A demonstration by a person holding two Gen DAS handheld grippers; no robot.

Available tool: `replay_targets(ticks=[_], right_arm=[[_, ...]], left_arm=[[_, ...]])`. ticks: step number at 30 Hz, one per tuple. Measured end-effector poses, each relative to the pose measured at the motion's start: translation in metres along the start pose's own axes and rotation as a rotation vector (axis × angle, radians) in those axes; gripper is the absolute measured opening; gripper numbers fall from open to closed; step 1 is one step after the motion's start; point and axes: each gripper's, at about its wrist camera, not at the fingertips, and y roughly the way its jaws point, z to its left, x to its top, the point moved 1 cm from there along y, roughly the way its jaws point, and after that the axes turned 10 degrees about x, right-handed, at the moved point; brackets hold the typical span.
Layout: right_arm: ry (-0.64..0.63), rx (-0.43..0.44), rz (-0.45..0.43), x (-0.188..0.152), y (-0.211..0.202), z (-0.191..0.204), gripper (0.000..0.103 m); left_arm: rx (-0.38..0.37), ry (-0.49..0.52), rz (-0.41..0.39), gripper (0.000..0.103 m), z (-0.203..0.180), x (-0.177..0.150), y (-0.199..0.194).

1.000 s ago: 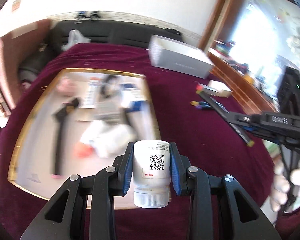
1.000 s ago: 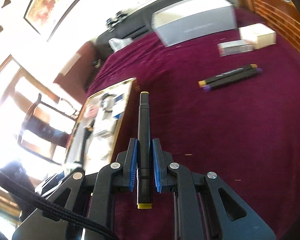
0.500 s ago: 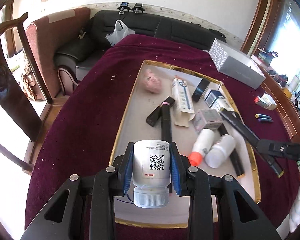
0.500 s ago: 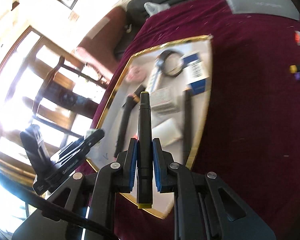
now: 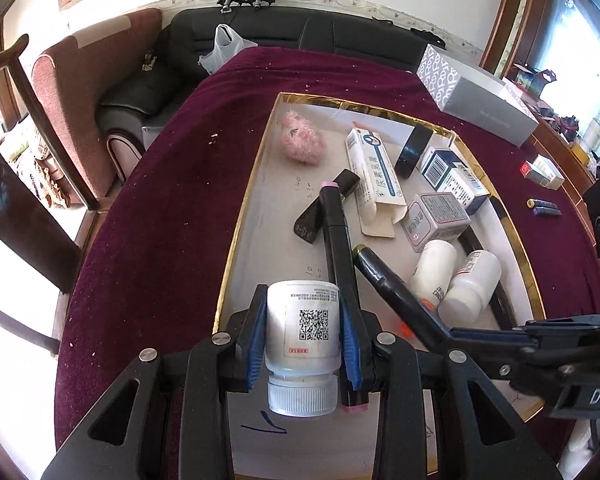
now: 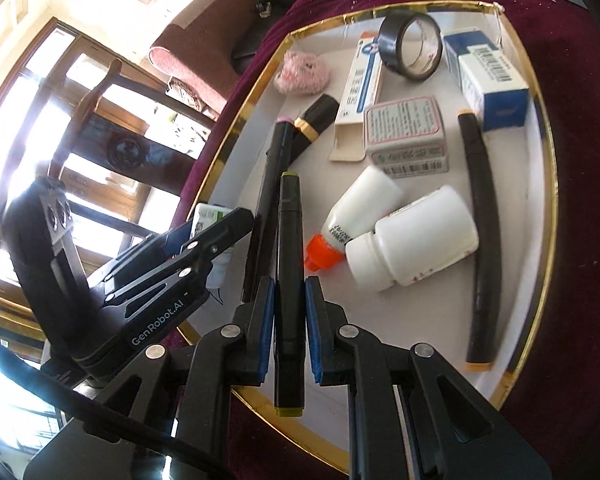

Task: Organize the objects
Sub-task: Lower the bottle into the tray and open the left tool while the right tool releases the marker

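Observation:
My left gripper (image 5: 303,298) is shut on a white pill bottle (image 5: 303,344) with a QR label, cap towards the camera. It hangs over the near end of the gold-rimmed white tray (image 5: 239,220). My right gripper (image 6: 291,284) is shut on a black marker (image 6: 290,220) with yellow-green ends, held lengthwise over the tray (image 6: 224,148). In the left wrist view that marker (image 5: 384,280) slants in from the right. The right wrist view shows the left gripper (image 6: 216,236) at the tray's left edge. A pink-capped black marker (image 6: 272,168) lies in the tray between the two grippers.
The tray also holds two white bottles (image 6: 416,236), a pink fluffy item (image 5: 303,142), a tape roll (image 6: 412,46), several boxes and another black marker (image 6: 480,240). On the maroon cloth lie a grey box (image 5: 484,110), small boxes (image 5: 542,170) and two markers (image 5: 544,207). A wooden chair (image 5: 16,184) stands at left.
Both grippers swung over the tray and dropped closer to it, each keeping its hold. The right gripper's marker now reaches in beside the left gripper.

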Motion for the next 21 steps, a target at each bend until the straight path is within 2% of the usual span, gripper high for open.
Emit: replay_targets(ticks=[6,10,14,21], right_arm=[[-0.019,-0.039,0.019,0.002,0.010,0.002,0.014],[-0.063,-0.097,0.018,-0.001,0.012,0.007,0.014],[-0.095,-0.137,0.021,-0.003,0.017,0.012,0.014],[-0.155,-0.187,0.016,-0.006,0.020,0.020,0.014]], left_arm=[[-0.005,0.002,0.001,0.029,-0.001,0.002,0.003],[0.026,0.024,-0.002,0.028,-0.005,-0.001,0.004],[0.000,0.014,-0.005,0.028,-0.005,-0.001,0.002],[-0.004,-0.039,-0.065,0.032,0.002,0.003,-0.021]])
